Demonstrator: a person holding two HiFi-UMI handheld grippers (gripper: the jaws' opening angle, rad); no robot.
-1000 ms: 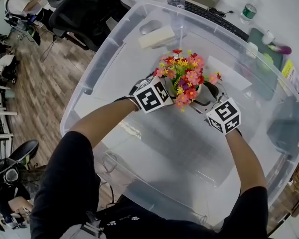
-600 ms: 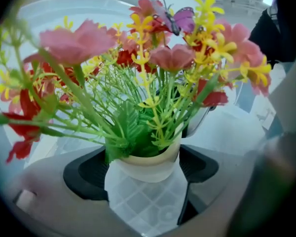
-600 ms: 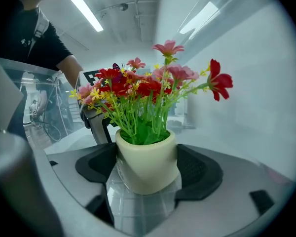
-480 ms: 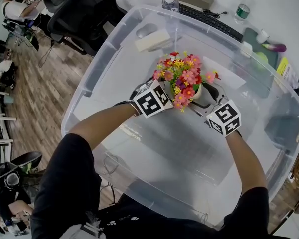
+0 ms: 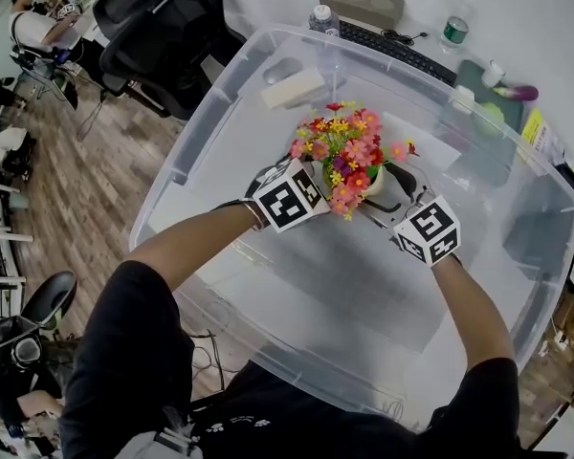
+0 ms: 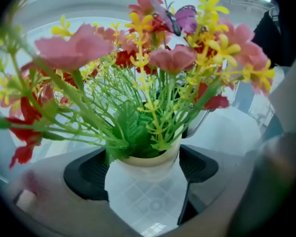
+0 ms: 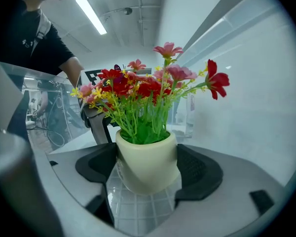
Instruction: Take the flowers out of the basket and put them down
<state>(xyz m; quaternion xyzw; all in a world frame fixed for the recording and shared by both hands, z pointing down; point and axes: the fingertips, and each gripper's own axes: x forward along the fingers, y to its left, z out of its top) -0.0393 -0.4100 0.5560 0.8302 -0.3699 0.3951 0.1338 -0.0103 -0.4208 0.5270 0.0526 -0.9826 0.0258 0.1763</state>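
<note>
Clamping the cream pot (image 7: 147,164) from its nine and four o'clock sides, left gripper (image 5: 316,178) and right gripper (image 5: 387,199) hold the flowers (image 5: 346,151) mid-way inside the clear bin (image 5: 187,146). Probably light, top-heavy and smooth: the stiff pot, not the soft stems, is the hold.

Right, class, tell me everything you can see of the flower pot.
The flower pot is small, round, cream and glossy, like ceramic or plastic. It holds artificial-looking flowers: pink, red and yellow blooms on green stems. It is about upright inside the clear bin, pinched from opposite sides by the left gripper and right gripper.
</note>
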